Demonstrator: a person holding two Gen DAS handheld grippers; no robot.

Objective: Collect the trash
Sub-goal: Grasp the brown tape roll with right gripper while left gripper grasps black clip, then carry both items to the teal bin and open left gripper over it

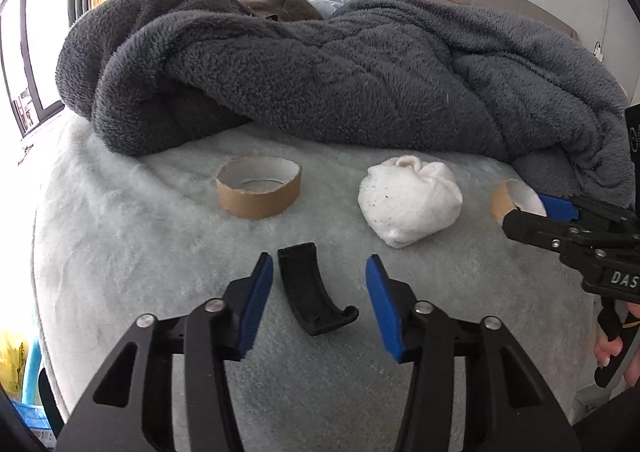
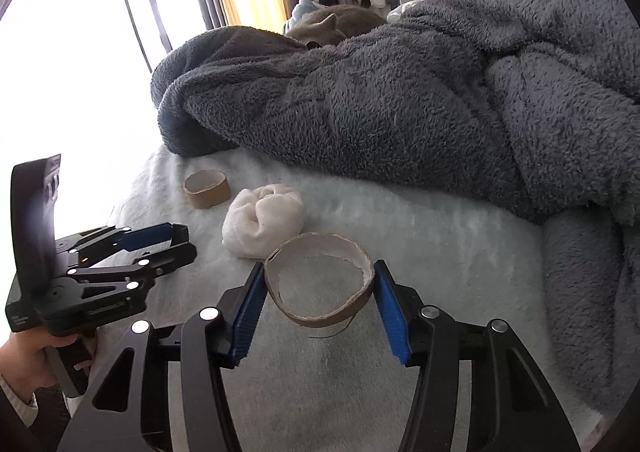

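On the pale fuzzy bed cover lie a brown cardboard tape ring, a balled white cloth, a curved black plastic piece and a second, torn cardboard ring. My left gripper is open, its blue pads on either side of the black piece without touching it. My right gripper has its pads against both sides of the torn ring, which is squeezed oval and tilted. The right gripper also shows in the left wrist view. The whole ring and white cloth lie beyond it.
A heaped dark grey fleece blanket covers the far half of the bed, with a grey cat behind it. A window is at left, hanging clothes and a round mirror at the back. The bed edge drops off at left.
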